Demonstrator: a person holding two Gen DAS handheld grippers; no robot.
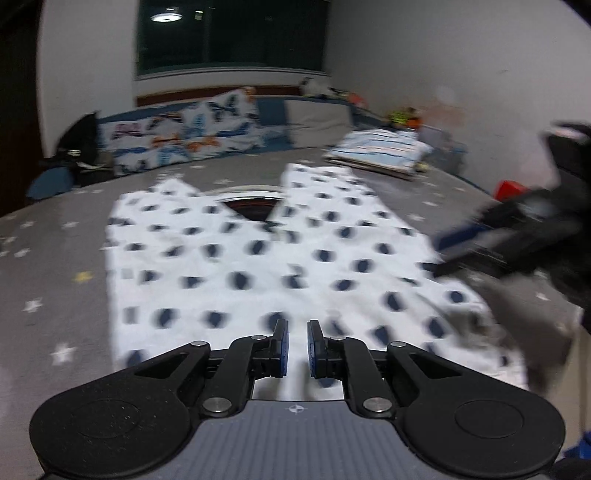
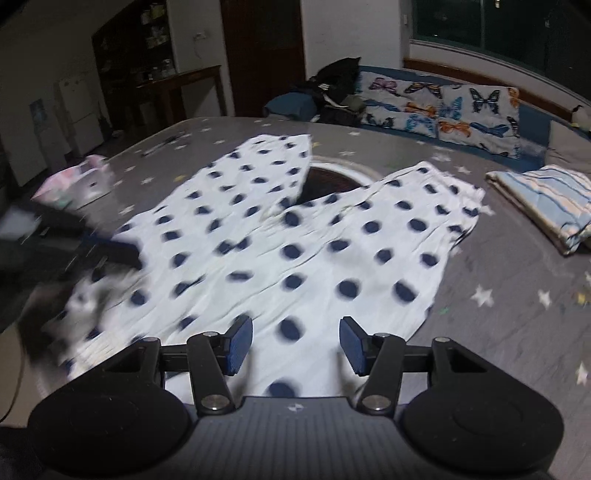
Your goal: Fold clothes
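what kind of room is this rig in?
Most likely a bedroom in a home. The spotted garment lies spread on a wide bed with a grey star-print sheet, a butterfly-print pillow sits along the far edge under a dark window, and a folded striped blanket is nearby.

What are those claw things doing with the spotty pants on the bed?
A person holds a claw in each hand and is getting ready to fold the spotty pants, which lie spread flat on the grey star bedsheet, legs pointing away. The left claw is nearly shut with nothing in it. The right claw is open above the waist end. Neither one grips the cloth yet, so no fold has been made.
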